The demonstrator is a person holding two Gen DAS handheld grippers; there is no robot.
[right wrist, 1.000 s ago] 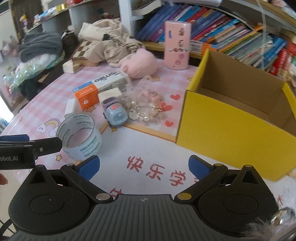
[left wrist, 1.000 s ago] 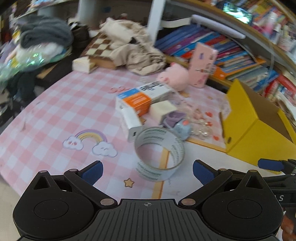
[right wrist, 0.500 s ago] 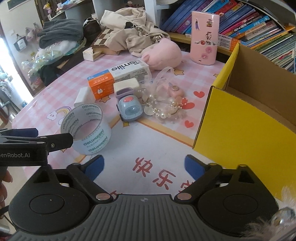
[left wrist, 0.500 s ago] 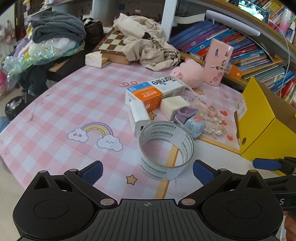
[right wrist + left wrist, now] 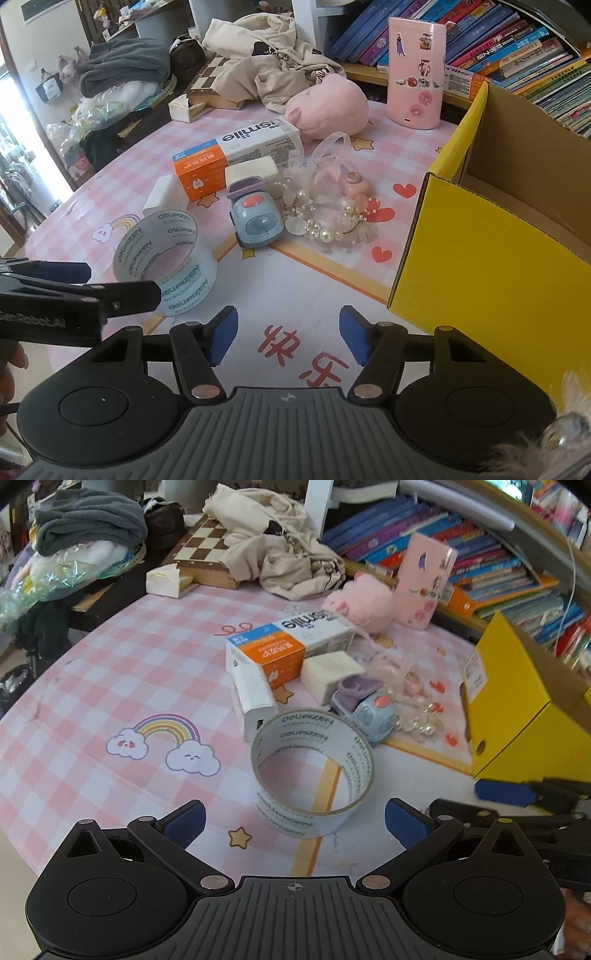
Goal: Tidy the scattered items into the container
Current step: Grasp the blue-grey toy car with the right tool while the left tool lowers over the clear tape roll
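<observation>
The left hand-held gripper (image 5: 293, 818) has its two blue pads spread wide, and nothing is pinched between them. The tape roll (image 5: 312, 771) lies just ahead of it at 12 o'clock, in line with the gap but not touching a pad.

The right hand-held gripper (image 5: 287, 336) is closing its jaws. Nothing is between them, only the bare surface (image 5: 295, 288) with red writing on it. In the right wrist view the tape roll (image 5: 166, 258) is at 10 o'clock, and the left hand-held gripper (image 5: 85, 280) reaches in from 9 o'clock, just in front of the roll.

The tape roll rests on its flat side, with the hole facing up, on the pink checked surface (image 5: 110, 686). Past it, at 12 o'clock in the right wrist view, is a small blue toy car (image 5: 256, 216). It touches a cream block (image 5: 251, 171). A heap of pearl beads (image 5: 332, 218) lies just beside the car at 1 o'clock. Behind them lies an orange and white box (image 5: 236, 157), and a small white box (image 5: 162, 194) lies near the roll. A pink plush toy (image 5: 328, 107) sits farther back.

The yellow container (image 5: 480, 258) stands at 2 o'clock, open at the top. What I can see of its inside shows only brown card.
</observation>
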